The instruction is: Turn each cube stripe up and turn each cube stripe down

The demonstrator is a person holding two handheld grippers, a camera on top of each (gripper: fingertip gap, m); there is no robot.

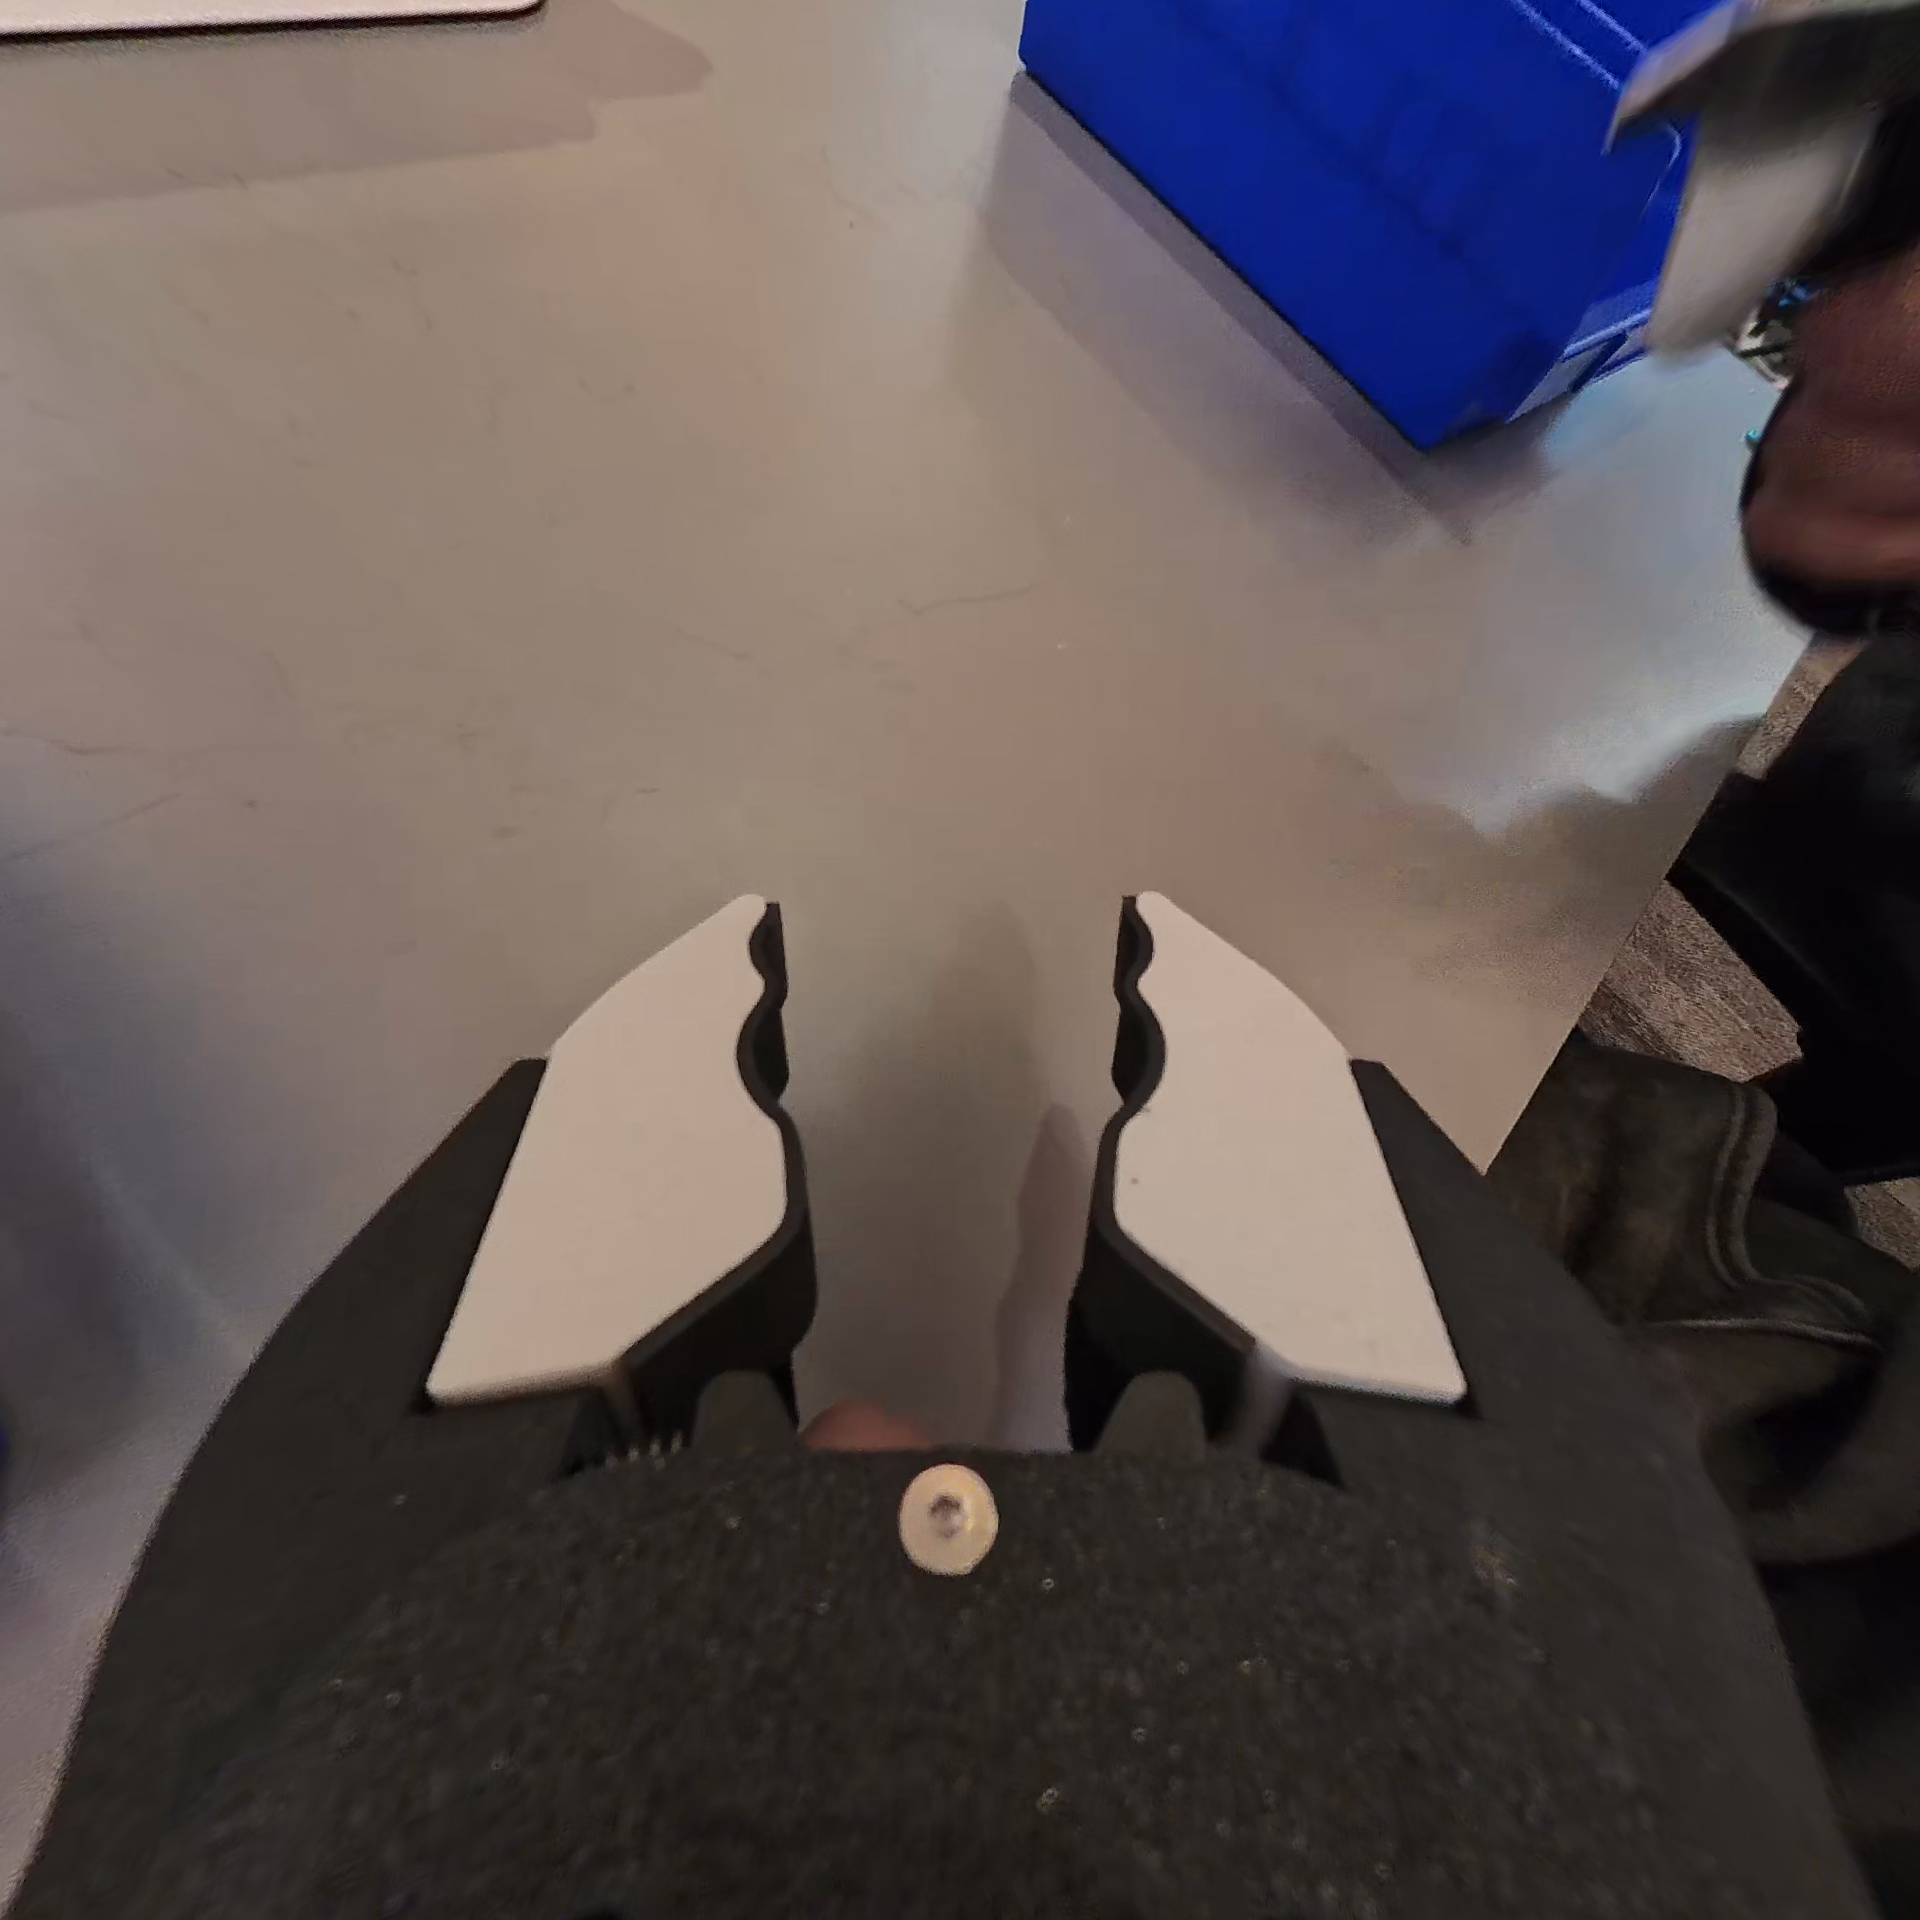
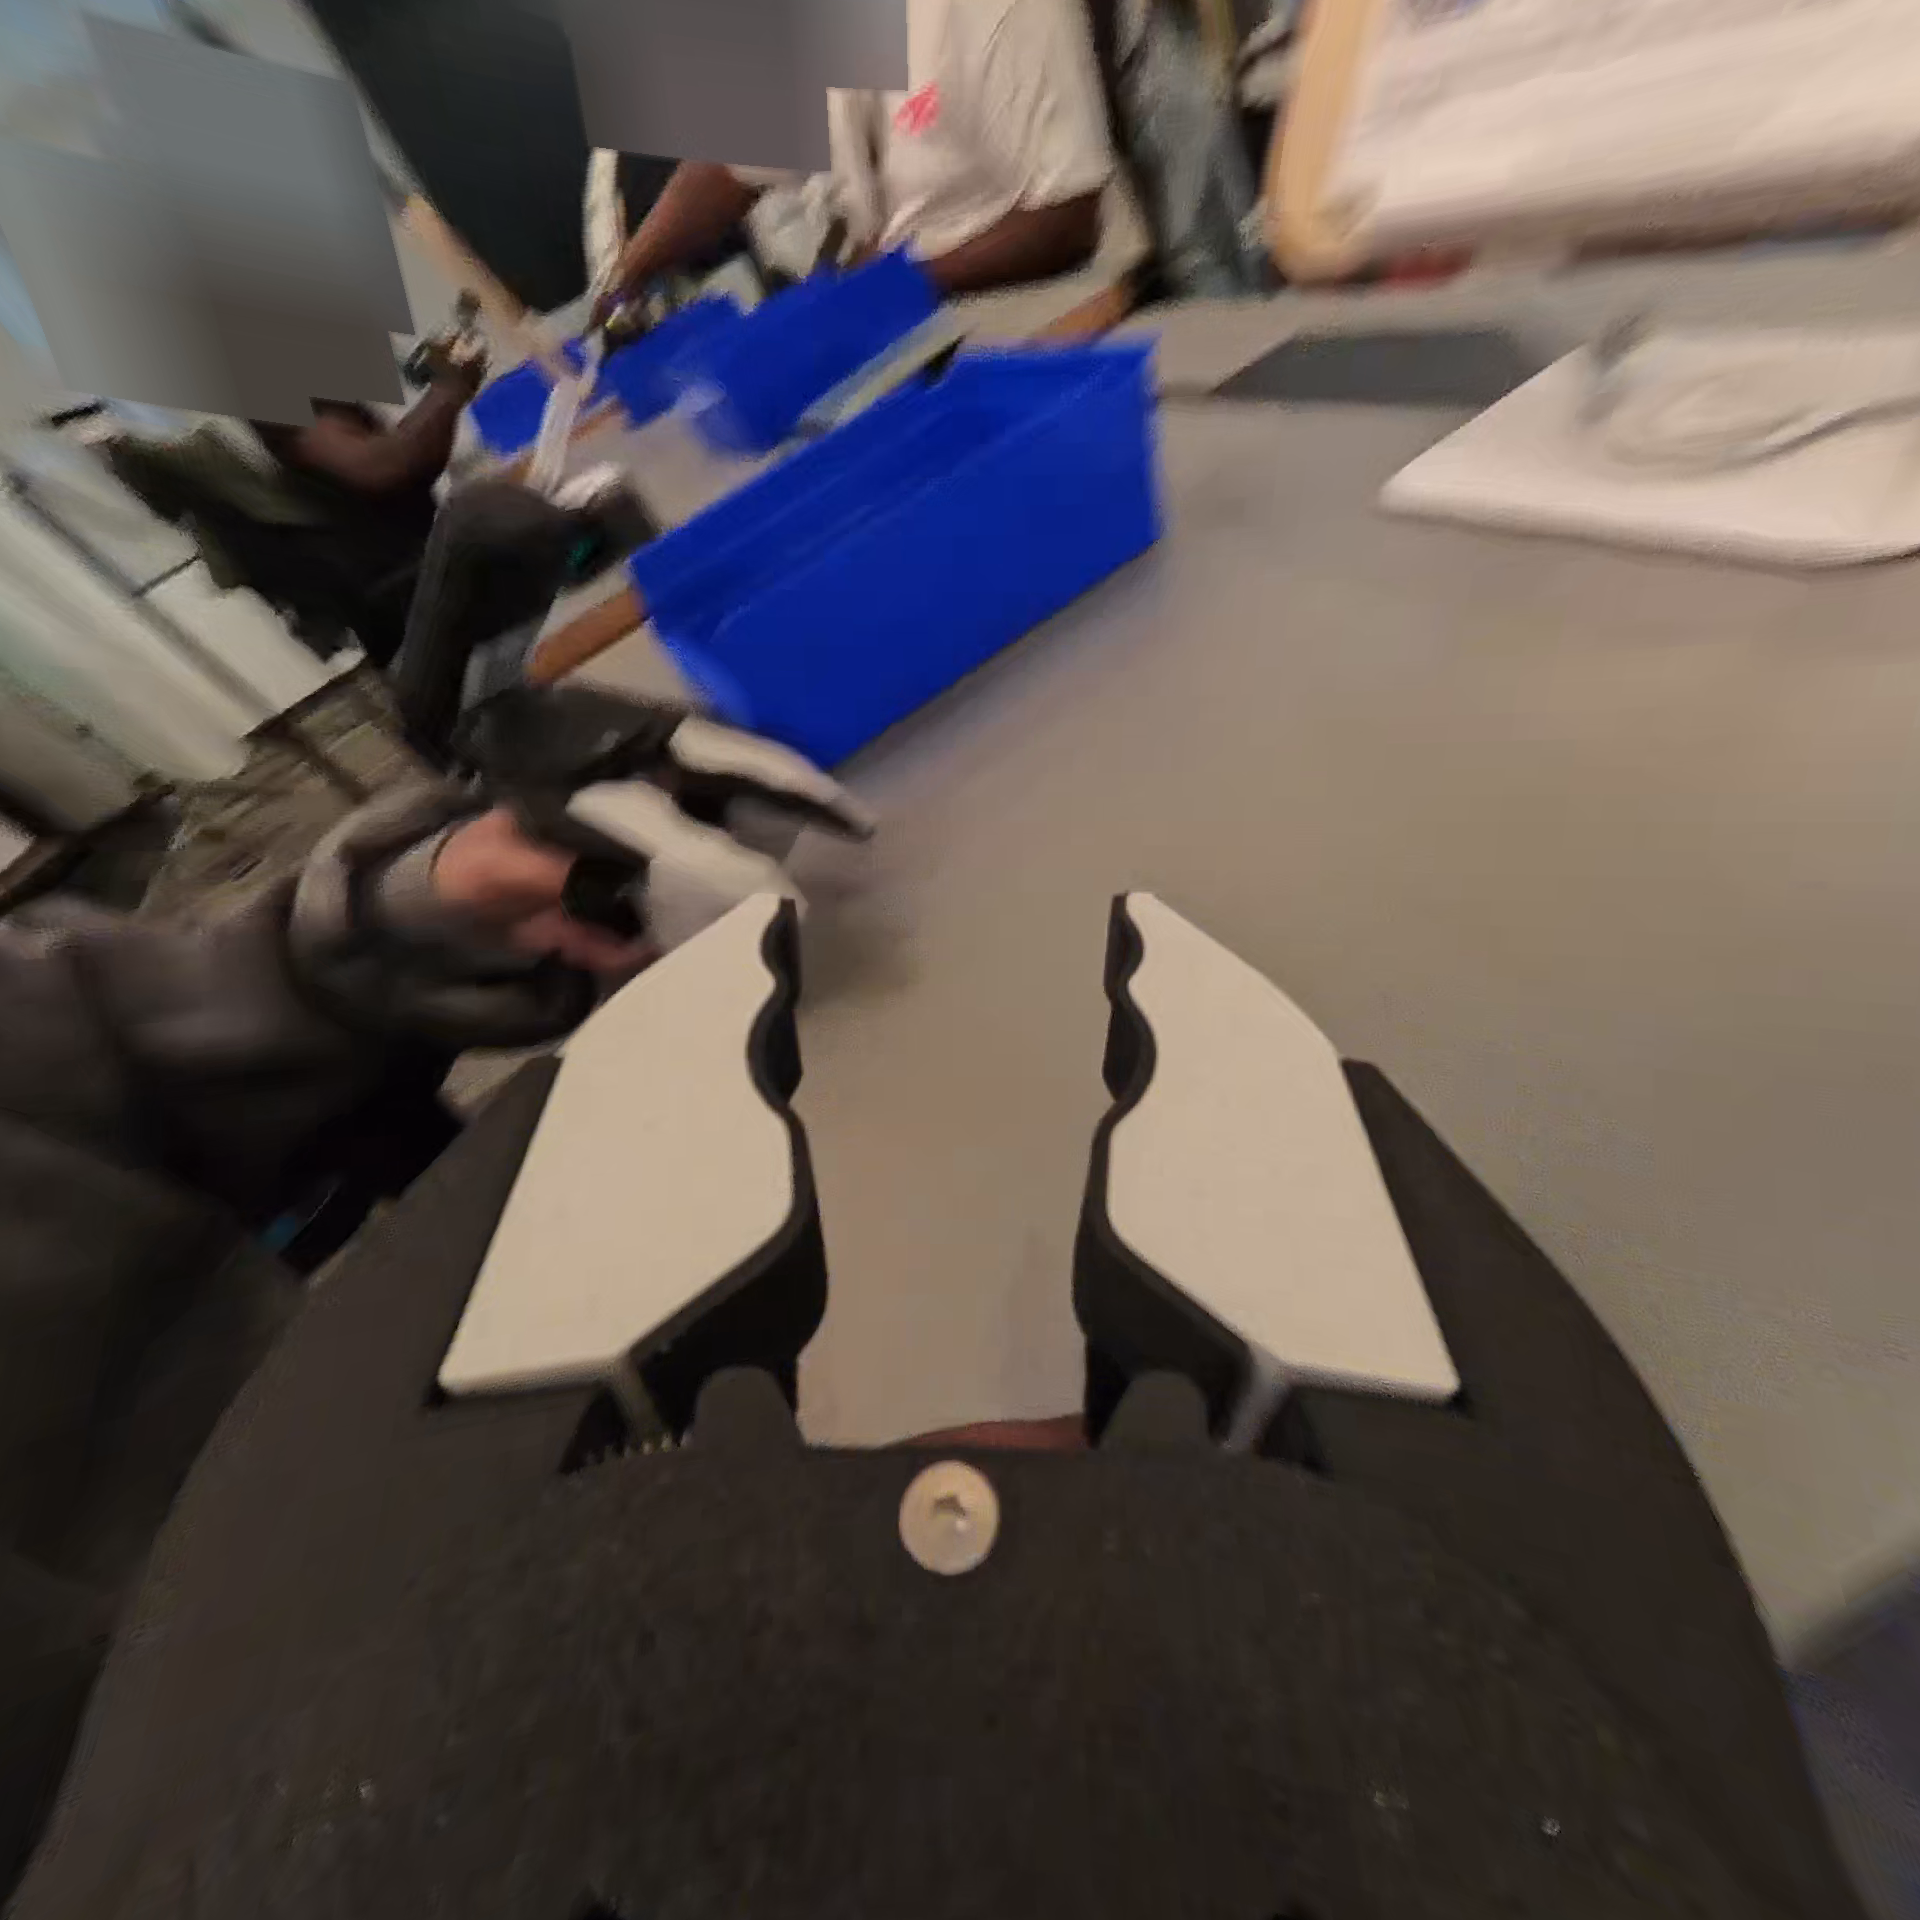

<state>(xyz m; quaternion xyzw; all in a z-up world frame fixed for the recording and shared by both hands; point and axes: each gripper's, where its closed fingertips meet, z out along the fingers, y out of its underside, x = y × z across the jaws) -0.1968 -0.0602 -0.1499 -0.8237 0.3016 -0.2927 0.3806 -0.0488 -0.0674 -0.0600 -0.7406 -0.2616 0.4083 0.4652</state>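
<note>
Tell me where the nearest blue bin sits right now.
The blue bin sits on the grey table, upper right in the left wrist view; in the right wrist view it lies ahead, left of centre.

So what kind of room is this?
Probably a workshop or lab with shared work tables. On the long grey table stand blue plastic bins, and other people work over more bins farther along.

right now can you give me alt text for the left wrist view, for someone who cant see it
The left gripper hangs open and empty over a bare grey table, with no cube in sight. A blue bin sits at the upper right, and the blurred right gripper enters at the right edge.
</note>
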